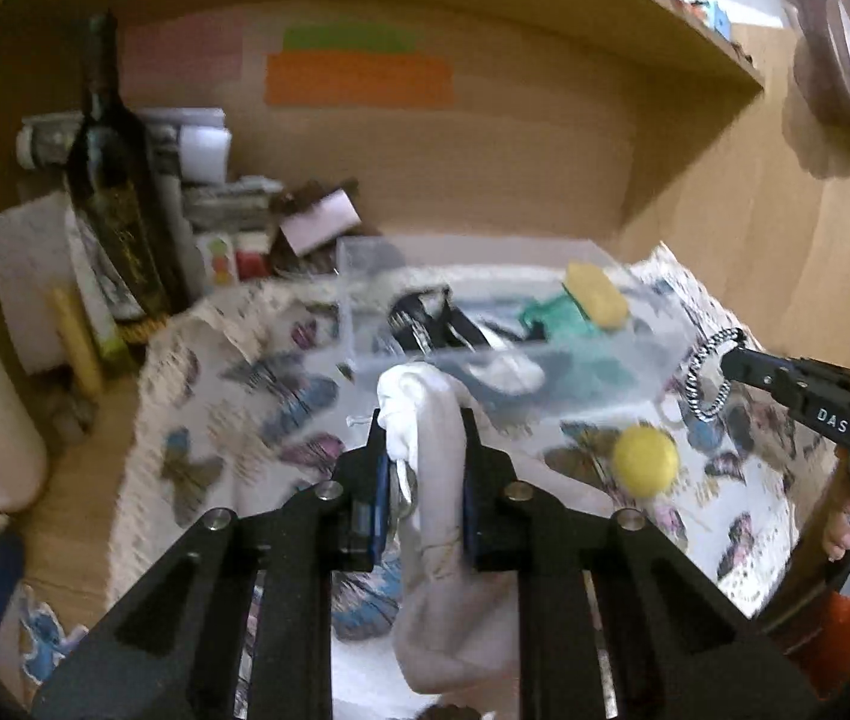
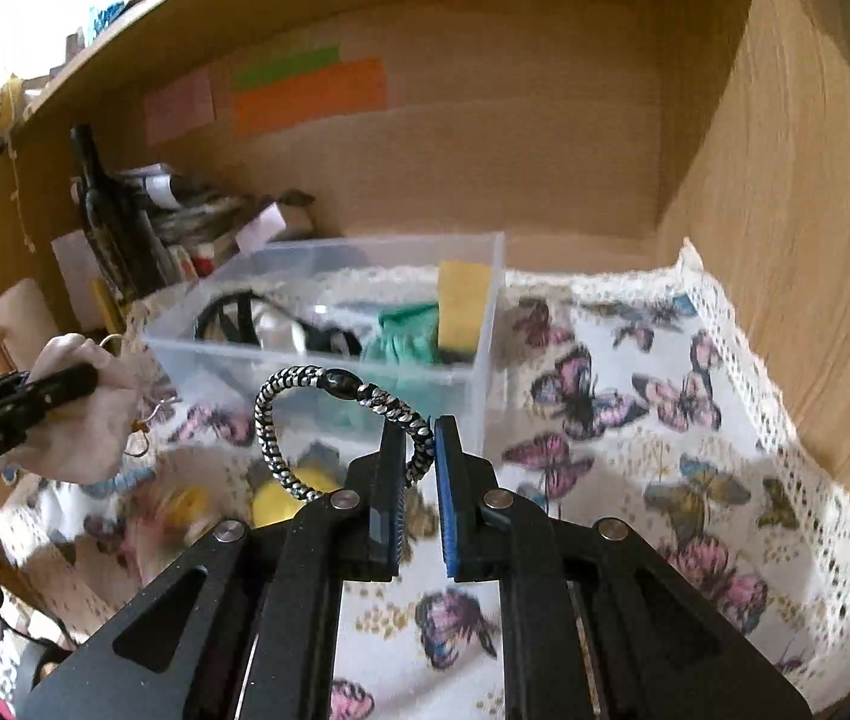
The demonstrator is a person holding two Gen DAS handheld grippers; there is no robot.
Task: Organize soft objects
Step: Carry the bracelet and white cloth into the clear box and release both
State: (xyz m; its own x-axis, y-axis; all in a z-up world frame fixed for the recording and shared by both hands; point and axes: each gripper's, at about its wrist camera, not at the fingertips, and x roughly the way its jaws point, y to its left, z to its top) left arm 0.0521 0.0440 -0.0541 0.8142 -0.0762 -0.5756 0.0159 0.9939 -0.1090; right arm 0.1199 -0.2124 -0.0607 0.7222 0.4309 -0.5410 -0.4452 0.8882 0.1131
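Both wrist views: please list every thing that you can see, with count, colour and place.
clear plastic box: 1, transparent, on the cloth, centre
yellow sponge: 1, yellow, inside the box, right end
green cloth: 1, green, inside the box beside the sponge
yellow ball: 1, yellow, on the cloth in front of the box
butterfly cloth: 1, white with coloured butterflies, covers the surface
dark bottle: 1, dark, upright, back left
white sock: 1, white, held in the left gripper
braided bracelet: 1, black and white, held in the right gripper
left gripper: black, shut on the sock
right gripper: black, shut on the bracelet
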